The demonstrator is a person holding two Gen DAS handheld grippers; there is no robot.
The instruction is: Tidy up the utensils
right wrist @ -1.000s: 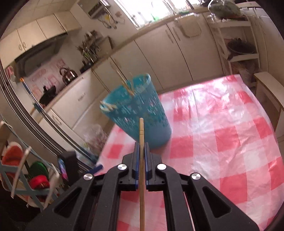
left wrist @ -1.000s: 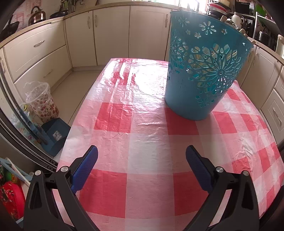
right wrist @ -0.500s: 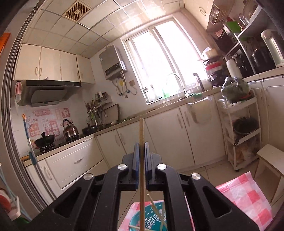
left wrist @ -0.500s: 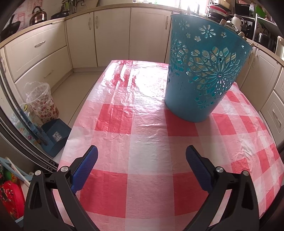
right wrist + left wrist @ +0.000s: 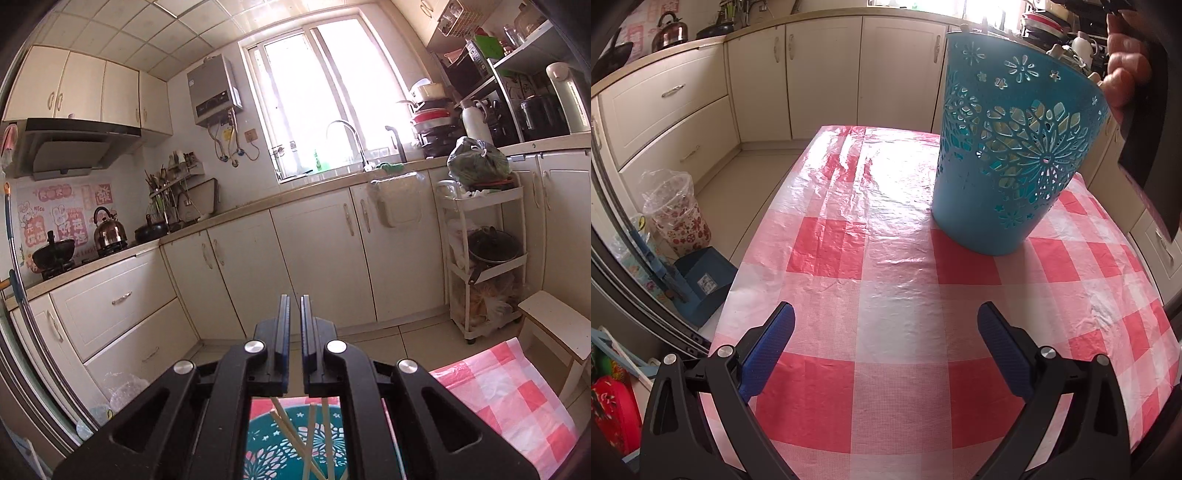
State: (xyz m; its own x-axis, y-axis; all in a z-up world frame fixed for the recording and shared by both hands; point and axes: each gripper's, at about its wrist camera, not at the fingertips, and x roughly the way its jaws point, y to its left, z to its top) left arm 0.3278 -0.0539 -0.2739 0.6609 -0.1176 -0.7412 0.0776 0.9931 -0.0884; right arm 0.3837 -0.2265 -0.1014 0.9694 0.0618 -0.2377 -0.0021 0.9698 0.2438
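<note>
R wrist: chopsticks (image 5: 295, 439) in basket (image 5: 266, 435); L wrist: hidden.

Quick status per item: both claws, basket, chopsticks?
Left claw: open, empty, over the tablecloth.
Right claw: fingers slightly apart, nothing between them, above the basket.
Basket: upright on the tablecloth.
Chopsticks: inside the basket, leaning, crossed.
</note>
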